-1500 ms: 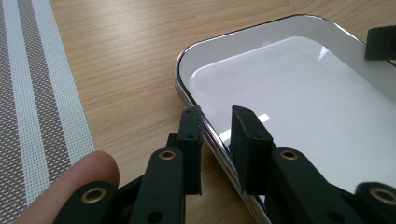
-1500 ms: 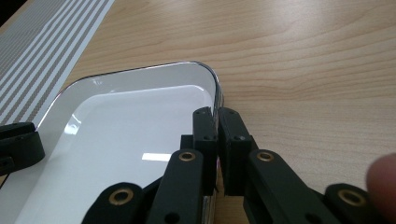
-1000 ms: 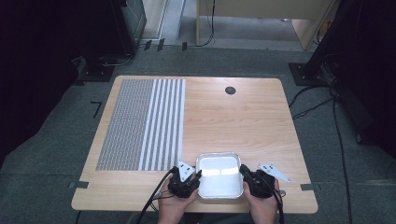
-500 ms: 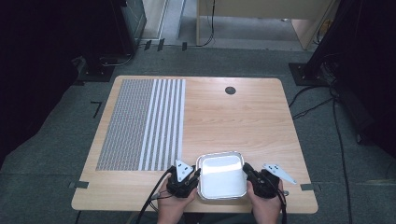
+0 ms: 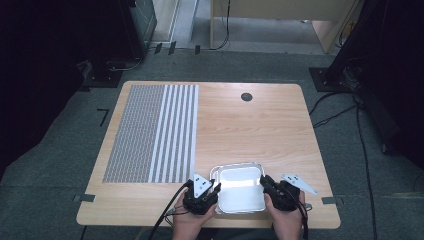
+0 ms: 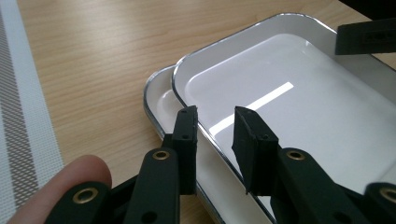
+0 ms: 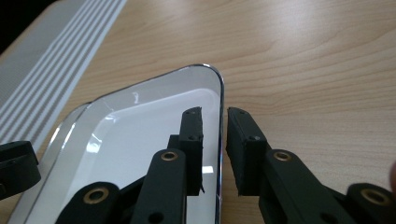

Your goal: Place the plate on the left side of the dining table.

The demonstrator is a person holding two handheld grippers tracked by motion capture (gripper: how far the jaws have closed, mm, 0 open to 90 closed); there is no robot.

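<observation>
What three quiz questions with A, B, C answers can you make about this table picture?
1. Where are the trays?
A. near the table's front edge
B. on the striped mat
C. on the floor

2. How many trays are stacked?
A. one
B. two
C. four

3. How do the right gripper's jaws stand at the tray rim?
A. one on each side of it
B. far away from it
C. both under the table

Answers:
1 A: the trays sit on the table between both grippers by the front edge.
2 B: the left gripper view shows the top tray over a bottom tray.
3 A: the rim runs between them.
</observation>
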